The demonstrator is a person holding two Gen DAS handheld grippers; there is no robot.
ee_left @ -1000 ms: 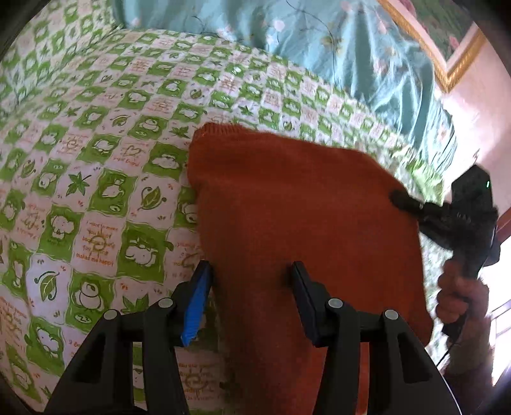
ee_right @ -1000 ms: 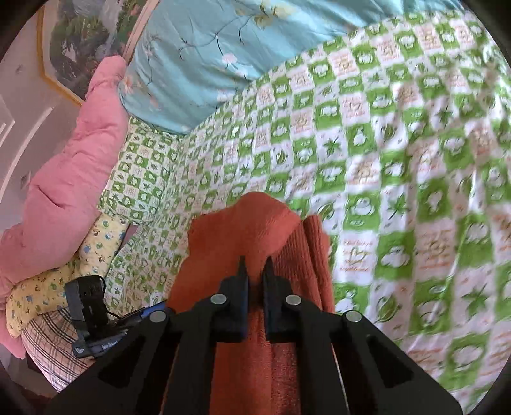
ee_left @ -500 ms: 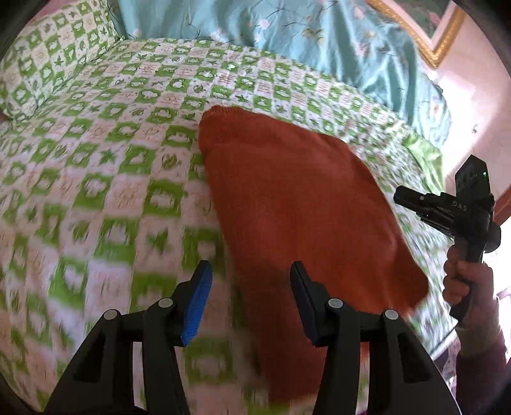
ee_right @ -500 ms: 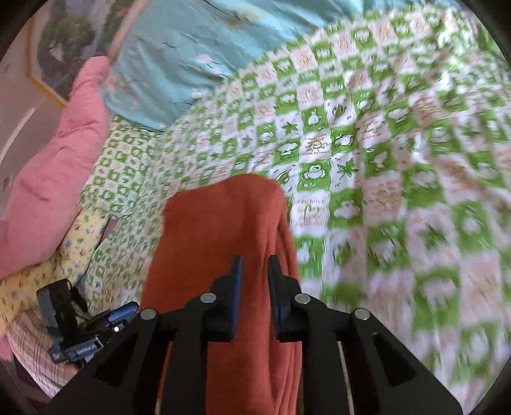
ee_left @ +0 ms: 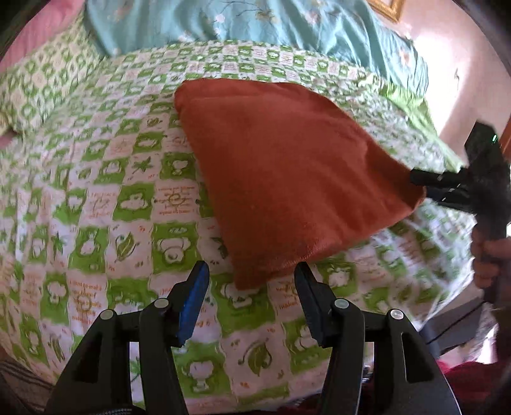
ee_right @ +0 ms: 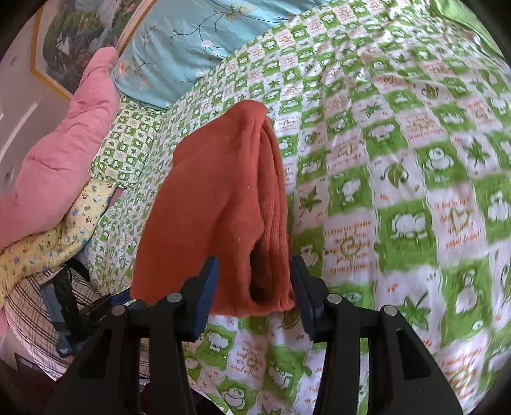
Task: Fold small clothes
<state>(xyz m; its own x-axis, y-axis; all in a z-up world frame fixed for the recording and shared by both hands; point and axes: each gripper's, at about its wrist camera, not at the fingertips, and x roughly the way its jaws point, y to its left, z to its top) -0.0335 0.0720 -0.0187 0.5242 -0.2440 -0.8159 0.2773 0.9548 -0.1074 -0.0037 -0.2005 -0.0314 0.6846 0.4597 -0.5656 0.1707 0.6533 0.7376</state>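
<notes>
Where right gripper point(ee_right: 254, 284) clamped sweater point(ee_right: 220, 204), jaws now apart.

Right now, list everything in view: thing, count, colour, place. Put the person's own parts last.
folded garment: one, rust orange, lying on the bedspread, free of both grippers
bedspread: one, green and white check with cartoon prints, covering the bed
quilt: one, light blue with flowers, at the bed's far end
pink bedding: one, bunched at the left in the right wrist view
yellow printed cloth: one, below the pink bedding
plaid cloth: one, at the lower left of the right wrist view
framed picture: one, green landscape, gold frame, on the wall
left gripper: one, black, jaws open, nothing between them
right gripper: one, black, jaws just opened, garment's end between them, pads not pressing
hand: one, holding the right gripper's handle
</notes>
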